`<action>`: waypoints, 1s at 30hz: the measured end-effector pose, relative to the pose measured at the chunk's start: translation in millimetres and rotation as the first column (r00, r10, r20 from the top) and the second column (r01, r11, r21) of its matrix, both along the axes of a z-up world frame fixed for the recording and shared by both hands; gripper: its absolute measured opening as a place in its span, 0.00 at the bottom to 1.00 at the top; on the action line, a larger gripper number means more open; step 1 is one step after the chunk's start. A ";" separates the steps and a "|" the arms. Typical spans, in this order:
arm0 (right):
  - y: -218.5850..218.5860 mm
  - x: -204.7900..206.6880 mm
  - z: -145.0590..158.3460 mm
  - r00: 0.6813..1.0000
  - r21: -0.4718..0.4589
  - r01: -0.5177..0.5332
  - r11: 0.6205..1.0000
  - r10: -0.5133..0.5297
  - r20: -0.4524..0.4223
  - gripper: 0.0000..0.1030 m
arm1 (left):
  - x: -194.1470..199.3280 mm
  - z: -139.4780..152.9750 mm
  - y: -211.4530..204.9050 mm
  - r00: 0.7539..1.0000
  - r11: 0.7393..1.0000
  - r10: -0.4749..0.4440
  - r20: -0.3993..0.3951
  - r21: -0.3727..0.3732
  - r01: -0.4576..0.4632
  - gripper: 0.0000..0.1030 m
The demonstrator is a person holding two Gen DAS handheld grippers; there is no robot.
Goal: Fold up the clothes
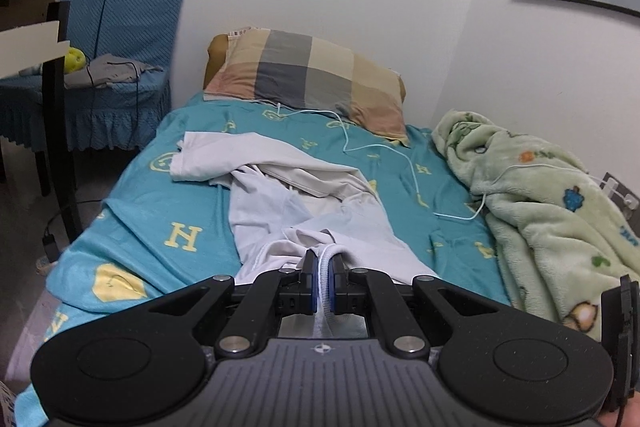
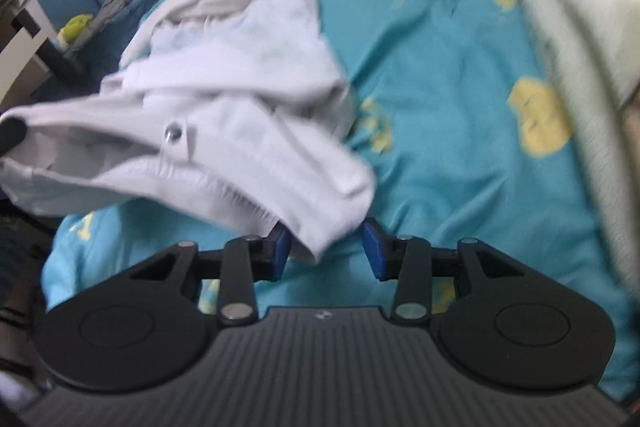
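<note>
A crumpled white garment (image 1: pixel 280 179) lies down the middle of the teal bed sheet (image 1: pixel 160 195). My left gripper (image 1: pixel 324 267) is shut on a ribbed edge of the garment at the near end and lifts it slightly. In the right wrist view, which is blurred, the white garment (image 2: pixel 240 99) is stretched out above the sheet, and a waistband with a metal button (image 2: pixel 174 133) shows. My right gripper (image 2: pixel 326 243) is open, and a corner of the waistband hangs between its blue pads (image 2: pixel 374 247). I cannot tell whether either pad touches the cloth.
A checked pillow (image 1: pixel 308 83) lies at the head of the bed against the wall. A green fleece blanket (image 1: pixel 552 211) is heaped on the right, and a white cable (image 1: pixel 384 147) crosses the sheet. A blue-covered chair (image 1: pixel 120 27) and a dark table leg (image 1: pixel 60 107) stand to the left.
</note>
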State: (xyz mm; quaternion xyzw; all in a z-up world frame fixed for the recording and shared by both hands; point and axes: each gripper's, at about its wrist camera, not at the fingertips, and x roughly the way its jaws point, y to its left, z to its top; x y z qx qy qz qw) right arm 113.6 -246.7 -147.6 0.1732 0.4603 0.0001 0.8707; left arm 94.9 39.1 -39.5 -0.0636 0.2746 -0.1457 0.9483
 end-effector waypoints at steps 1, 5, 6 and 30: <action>-1.4 -1.3 1.5 1.000 -0.003 0.016 1.000 -0.016 0.013 0.38 | 0.8 -2.1 -0.5 1.000 1.000 0.004 -0.008 0.007 -0.004 0.05; -11.6 -6.9 12.5 0.991 -0.022 0.102 0.995 -0.099 0.088 0.18 | 7.1 -14.7 -0.3 0.998 0.999 0.015 -0.062 0.033 -0.013 0.05; -14.2 -8.3 15.2 0.987 -0.025 0.123 0.992 -0.120 0.107 0.17 | 8.6 -18.8 -1.4 0.997 0.999 0.012 -0.082 0.038 -0.009 0.05; -16.4 -22.5 62.9 0.936 -0.007 0.150 0.989 -0.140 0.322 0.12 | 17.2 -84.5 -41.1 0.955 0.924 0.060 -0.292 0.378 0.058 0.45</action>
